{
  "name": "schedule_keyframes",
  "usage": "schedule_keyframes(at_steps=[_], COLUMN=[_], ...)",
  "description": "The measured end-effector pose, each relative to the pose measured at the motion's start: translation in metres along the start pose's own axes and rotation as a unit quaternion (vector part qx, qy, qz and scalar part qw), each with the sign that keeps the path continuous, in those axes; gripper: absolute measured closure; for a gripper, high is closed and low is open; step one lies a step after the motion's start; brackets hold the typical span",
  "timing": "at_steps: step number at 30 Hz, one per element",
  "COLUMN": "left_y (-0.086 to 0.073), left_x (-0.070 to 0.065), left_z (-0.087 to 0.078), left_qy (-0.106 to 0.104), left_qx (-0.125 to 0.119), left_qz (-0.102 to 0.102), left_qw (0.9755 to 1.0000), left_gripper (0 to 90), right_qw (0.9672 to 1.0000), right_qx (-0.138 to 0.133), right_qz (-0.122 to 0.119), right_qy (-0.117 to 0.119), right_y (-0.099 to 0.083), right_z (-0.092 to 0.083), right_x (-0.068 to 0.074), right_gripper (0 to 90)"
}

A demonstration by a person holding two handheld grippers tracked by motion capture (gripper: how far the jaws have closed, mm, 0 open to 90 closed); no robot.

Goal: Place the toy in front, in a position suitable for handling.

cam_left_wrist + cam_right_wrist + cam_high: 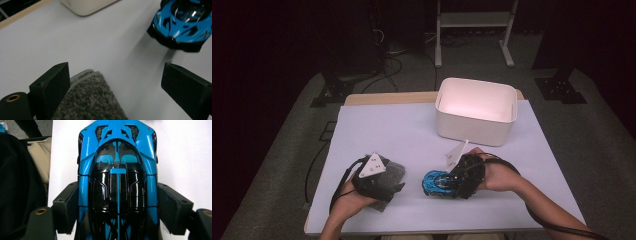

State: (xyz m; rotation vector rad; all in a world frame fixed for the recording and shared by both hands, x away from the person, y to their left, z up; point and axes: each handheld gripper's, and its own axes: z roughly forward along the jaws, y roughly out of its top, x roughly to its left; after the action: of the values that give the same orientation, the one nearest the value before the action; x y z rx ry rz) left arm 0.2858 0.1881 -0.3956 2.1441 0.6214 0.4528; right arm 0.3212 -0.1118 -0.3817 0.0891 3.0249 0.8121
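right gripper jaws clamp blue toy car; left gripper jaws gape over grey pad, bin beyond.

On the bench, the bin stands at the far edge; the toy car lies near the front edge, the sponge to its left.

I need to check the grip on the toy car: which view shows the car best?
The right gripper view: the car is seen close from above, between both jaws. The left gripper view catches one end; the high view shows it small, half hidden by the right hand-held gripper.
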Motion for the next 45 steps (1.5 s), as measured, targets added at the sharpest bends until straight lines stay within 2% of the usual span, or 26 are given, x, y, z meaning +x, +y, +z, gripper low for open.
schedule_keyframes(at_steps=[7,10,16,19,29,32,36,38,42,45], left_y=[-0.007,-0.009,-0.015,-0.017,-0.023,-0.024,-0.025,-0.026,-0.027,-0.028], left_x=[0.009,0.01,0.013,0.014,0.014,0.014,0.014,0.014,0.014,0.013], left_z=[-0.006,-0.004,0.0,0.002,0.011,0.013,0.015,0.016,0.019,0.025], left_qy=[0.005,0.004,0.003,0.002,-0.002,-0.002,-0.003,-0.004,-0.008,-0.007], left_qx=[0.005,0.011,0.027,0.033,0.052,0.056,0.059,0.063,0.069,0.081], left_qz=[-0.011,-0.014,-0.015,-0.018,-0.016,-0.015,-0.018,-0.017,-0.014,-0.009], left_qw=[0.9999,0.9998,0.9995,0.9993,0.9985,0.9983,0.9981,0.9978,0.9975,0.9967], left_gripper=[7.9,7.9,8.0,8.0,8.3,8.3,8.3,8.5,12.2,13.7], right_qw=[0.9998,0.9996,0.9994,0.9992,1.0,0.9997,0.9978,0.997,0.9945,0.9912], right_qx=[0.014,0.026,0.029,0.035,0.004,-0.02,-0.062,-0.072,-0.09,-0.108], right_qz=[-0.013,-0.01,-0.01,-0.018,-0.002,0.012,0.021,0.026,0.047,0.072], right_qy=[0.008,0.009,0.014,0.004,0.004,0.009,-0.002,-0.012,-0.026,-0.025], right_y=[0.008,0.007,0.0,-0.002,-0.01,-0.013,-0.016,-0.022,-0.043,-0.06], right_z=[0.027,0.035,0.052,0.056,0.054,0.05,0.033,0.026,0.015,0.011], right_x=[-0.002,-0.002,-0.002,0.001,0.001,0.001,0.002,0.005,0.01,0.012], right_gripper=[25.3,25.3,26.9,26.7,24.5,23.4,22.4,20.5,19.3,19.1])
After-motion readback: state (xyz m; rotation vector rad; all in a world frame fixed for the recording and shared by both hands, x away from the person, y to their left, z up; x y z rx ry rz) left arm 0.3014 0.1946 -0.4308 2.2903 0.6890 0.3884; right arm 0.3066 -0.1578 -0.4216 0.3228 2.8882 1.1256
